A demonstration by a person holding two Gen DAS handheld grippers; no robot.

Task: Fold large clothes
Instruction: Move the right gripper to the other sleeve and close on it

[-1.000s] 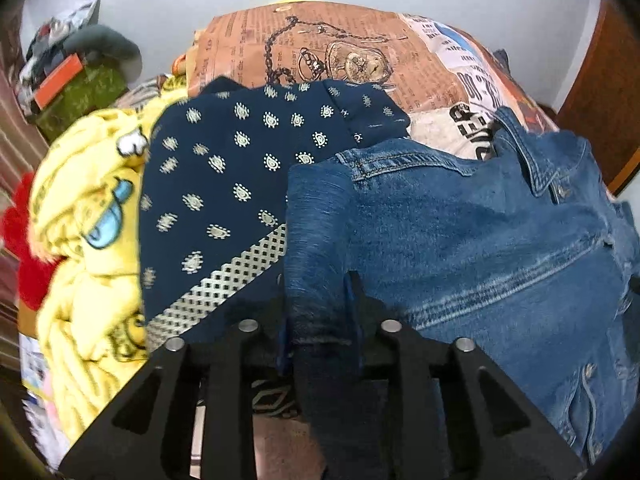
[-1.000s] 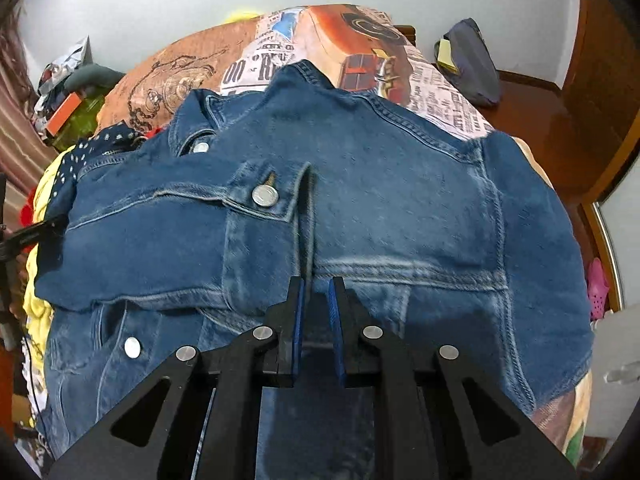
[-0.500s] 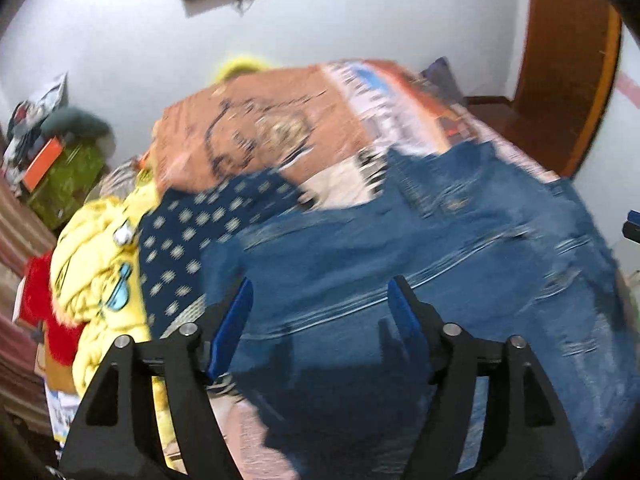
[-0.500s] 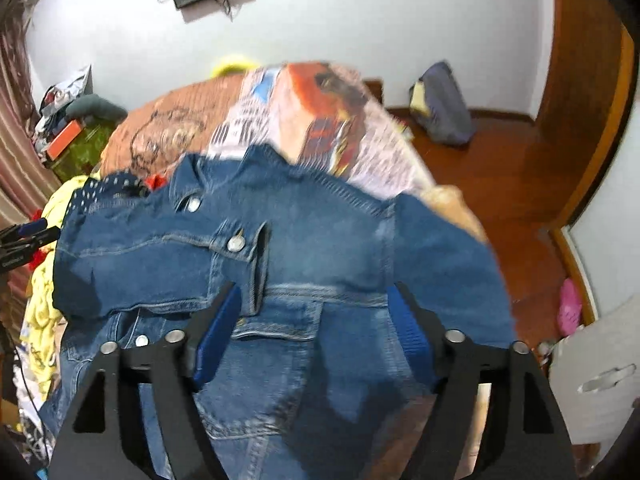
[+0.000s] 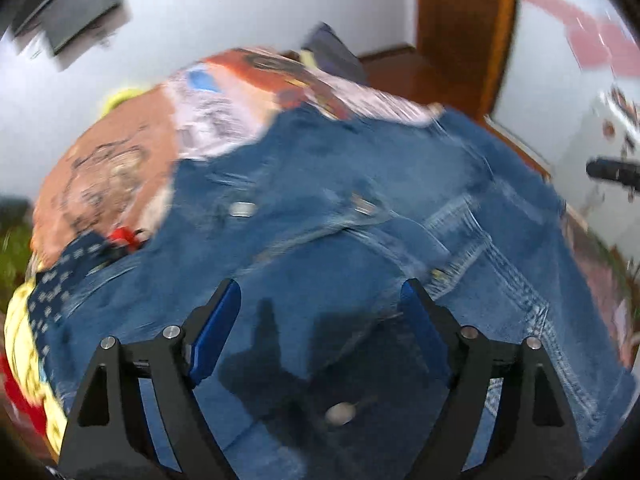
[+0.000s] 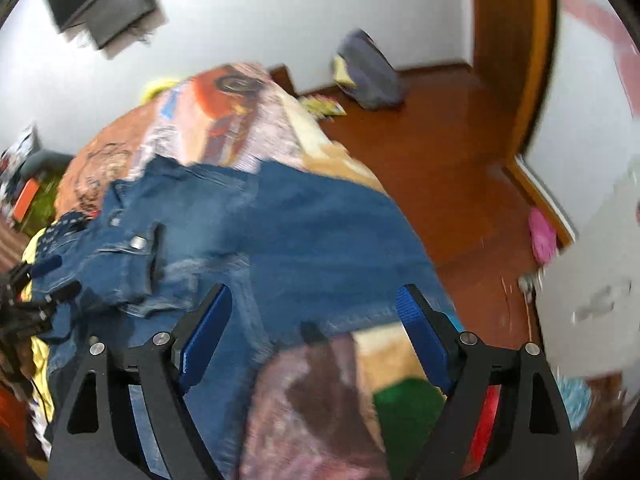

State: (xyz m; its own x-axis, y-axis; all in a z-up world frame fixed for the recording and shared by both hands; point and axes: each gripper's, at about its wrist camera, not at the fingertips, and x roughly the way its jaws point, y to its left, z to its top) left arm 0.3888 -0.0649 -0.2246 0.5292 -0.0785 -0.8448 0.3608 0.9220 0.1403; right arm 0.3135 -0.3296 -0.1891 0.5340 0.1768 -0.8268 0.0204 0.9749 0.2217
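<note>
Lying below both spread tongs: jacket (image 5: 340, 240)

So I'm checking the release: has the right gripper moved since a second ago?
Yes. The right gripper has opened, let go of the denim jacket and pulled back up; the wall screen now shows.

White wall (image 6: 280, 12) ahead. Dark screen (image 6: 106, 8) mounted high, ahead-left. Wooden door (image 6: 512, 40) ahead-right. Reddish wooden floor (image 6: 440, 152) to right. Grey bag (image 6: 370, 76) on floor against wall. Bed with printed cover (image 6: 224, 120) ahead. Frames motion-blurred.
</note>
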